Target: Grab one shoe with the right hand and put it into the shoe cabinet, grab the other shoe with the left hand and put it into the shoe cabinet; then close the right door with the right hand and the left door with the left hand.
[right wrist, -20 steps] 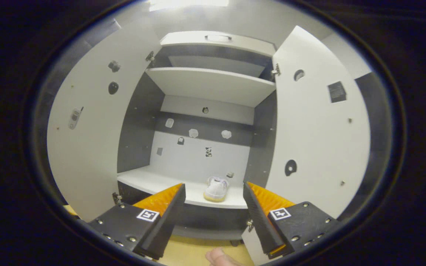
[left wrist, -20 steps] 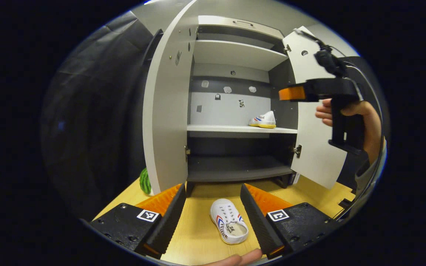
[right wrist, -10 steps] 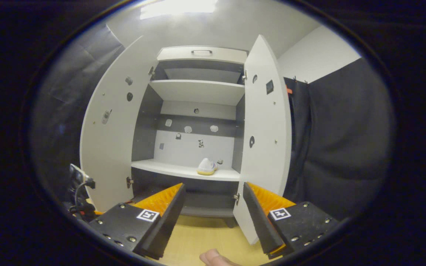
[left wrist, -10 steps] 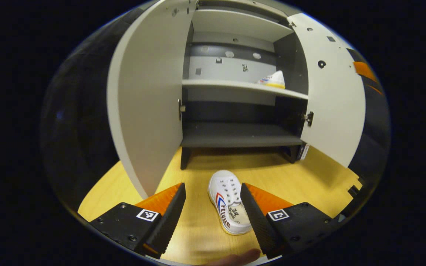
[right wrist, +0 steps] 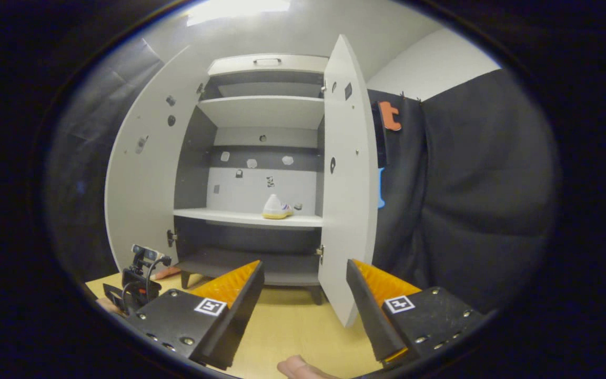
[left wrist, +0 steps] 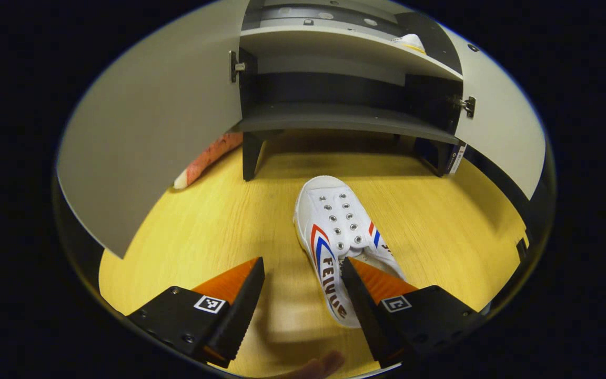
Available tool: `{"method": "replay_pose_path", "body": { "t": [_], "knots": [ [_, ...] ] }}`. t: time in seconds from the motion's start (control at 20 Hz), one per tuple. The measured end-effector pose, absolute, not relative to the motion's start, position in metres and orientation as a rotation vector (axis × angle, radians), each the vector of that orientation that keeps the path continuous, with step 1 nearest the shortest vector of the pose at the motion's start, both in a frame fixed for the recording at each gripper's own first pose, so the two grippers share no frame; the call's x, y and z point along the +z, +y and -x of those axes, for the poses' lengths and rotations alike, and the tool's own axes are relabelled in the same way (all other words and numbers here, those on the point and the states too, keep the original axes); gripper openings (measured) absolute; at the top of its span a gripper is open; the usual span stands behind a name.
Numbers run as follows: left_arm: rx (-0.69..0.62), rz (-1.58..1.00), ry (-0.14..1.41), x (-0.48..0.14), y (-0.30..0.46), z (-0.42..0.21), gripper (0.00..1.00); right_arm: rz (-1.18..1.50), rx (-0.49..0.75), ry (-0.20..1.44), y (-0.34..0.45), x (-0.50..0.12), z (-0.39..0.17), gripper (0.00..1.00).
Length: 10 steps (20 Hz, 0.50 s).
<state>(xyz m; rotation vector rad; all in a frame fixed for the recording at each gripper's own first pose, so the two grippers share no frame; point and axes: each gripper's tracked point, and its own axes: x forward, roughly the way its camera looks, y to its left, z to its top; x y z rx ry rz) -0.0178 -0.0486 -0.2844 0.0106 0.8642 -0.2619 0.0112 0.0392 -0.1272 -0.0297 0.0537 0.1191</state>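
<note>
In the left gripper view, your left gripper [left wrist: 301, 273] hangs over the white sneaker [left wrist: 341, 239] on the wooden tabletop [left wrist: 219, 221], jaws wide, nothing between them. In the right gripper view, your right gripper [right wrist: 304, 276] faces the open shoe cabinet [right wrist: 261, 113], jaws wide and empty; the other sneaker [right wrist: 275, 207] sits on its middle shelf [right wrist: 229, 216].

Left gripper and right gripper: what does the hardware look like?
The left gripper and the right gripper match: each has two black wedge-shaped bodies with visible screws, ribbed inner jaw faces, and one square black-and-white tag per side.
</note>
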Motion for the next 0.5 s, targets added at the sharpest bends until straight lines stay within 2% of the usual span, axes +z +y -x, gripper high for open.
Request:
{"method": "replay_pose_path", "body": {
  "t": [0.1, 0.15, 0.25, 0.3, 0.4, 0.5],
  "knots": [
    [-0.317, 0.039, 0.904, -0.292, -0.061, 0.018, 0.89, -0.007, 0.169, 0.073, 0.051, -0.133, -0.009, 0.94],
    [-0.34, 0.06, 0.93, -0.294, -0.067, 0.02, 0.75, -0.02, 0.189, 0.076, 0.055, -0.133, -0.009, 0.94],
    [-0.357, 0.06, 0.914, -0.295, -0.073, 0.015, 0.54, -0.02, 0.205, 0.073, 0.058, -0.134, -0.008, 0.91],
    [-0.359, 0.042, 0.915, -0.296, -0.073, 0.016, 0.5, -0.012, 0.198, 0.07, 0.056, -0.134, -0.008, 0.94],
    [-0.356, 0.046, 0.902, -0.296, -0.075, 0.014, 0.48, -0.004, 0.194, 0.059, 0.057, -0.133, -0.005, 0.94],
    [-0.331, 0.057, 0.884, -0.291, -0.072, 0.014, 0.41, -0.009, 0.208, 0.062, 0.06, -0.135, -0.001, 0.94]
  ]
}}
